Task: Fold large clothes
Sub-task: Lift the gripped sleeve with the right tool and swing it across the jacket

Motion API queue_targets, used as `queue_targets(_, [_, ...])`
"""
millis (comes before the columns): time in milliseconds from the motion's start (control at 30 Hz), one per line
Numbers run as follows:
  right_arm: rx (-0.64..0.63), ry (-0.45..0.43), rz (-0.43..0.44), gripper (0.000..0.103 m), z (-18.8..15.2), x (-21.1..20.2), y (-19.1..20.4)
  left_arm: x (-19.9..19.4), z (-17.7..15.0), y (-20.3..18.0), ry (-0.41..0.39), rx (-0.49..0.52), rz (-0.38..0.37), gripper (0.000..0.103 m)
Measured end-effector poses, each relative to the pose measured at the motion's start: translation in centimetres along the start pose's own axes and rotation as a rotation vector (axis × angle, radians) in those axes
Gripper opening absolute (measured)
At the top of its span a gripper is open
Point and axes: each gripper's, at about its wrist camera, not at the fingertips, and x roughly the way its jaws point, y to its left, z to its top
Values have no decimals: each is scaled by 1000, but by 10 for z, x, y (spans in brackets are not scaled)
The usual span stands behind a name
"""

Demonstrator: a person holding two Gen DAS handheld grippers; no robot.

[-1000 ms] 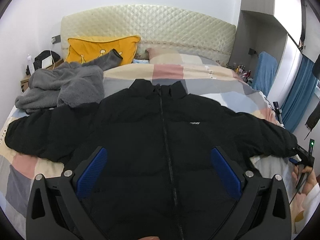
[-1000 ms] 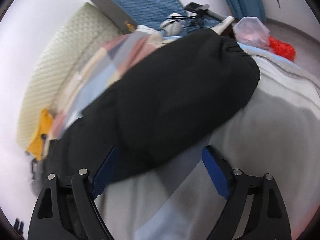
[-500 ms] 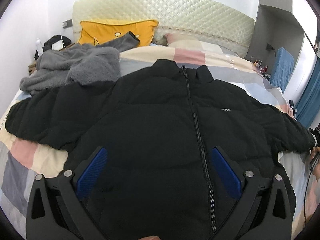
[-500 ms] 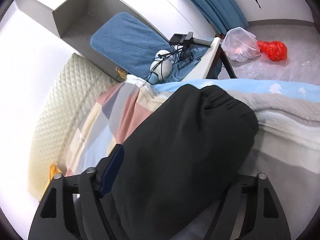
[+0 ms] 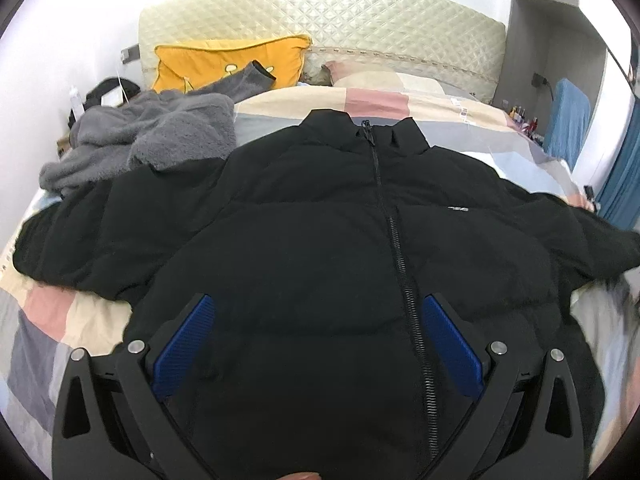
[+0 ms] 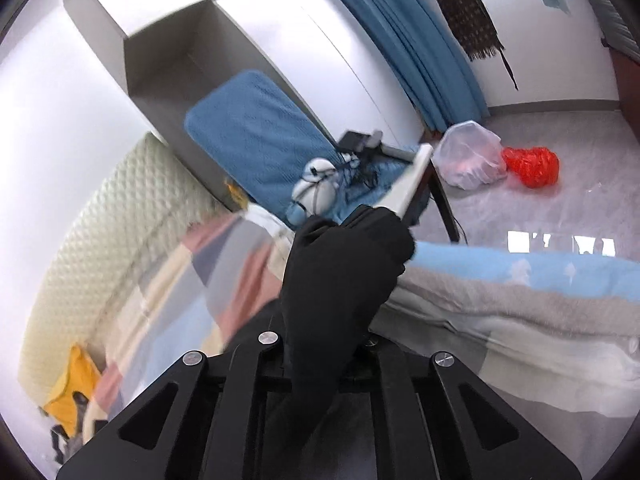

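The black puffer jacket (image 5: 320, 240) lies zipped and spread front-up on the patchwork quilt (image 5: 48, 312). The right gripper (image 6: 332, 344) has just clamped its jaws on the sleeve cuff (image 6: 348, 256); the left gripper (image 5: 316, 344) hovers wide open over the hem. First sleeve fold: next, carry the cuff across the chest.

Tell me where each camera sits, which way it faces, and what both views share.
Left wrist: on the open left gripper, low over the black jacket, facing the headboard.
Right wrist: on the right gripper, jaws shut on the jacket's sleeve cuff, facing the wardrobe and floor.
Shared: jacket, headboard, yellow pillow.
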Motion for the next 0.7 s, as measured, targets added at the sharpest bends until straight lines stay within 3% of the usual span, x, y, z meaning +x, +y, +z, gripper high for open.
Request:
queue_targets(67, [3,-10,10,4,10,-7,10,2,-2,1,-14,9,23,103])
queue_targets(200, [-49,-32,38,4,29,-33,42,6,-9,8,31,-10,-10,103])
queue_targets(400, [-147,-65,104,4,51,-83,102,-14,-15,8,-4,14,-14,103])
queue_targets(700, [-361,-109,208,4,46,-167,222,-40,-17,25,-32,-41,-81,103])
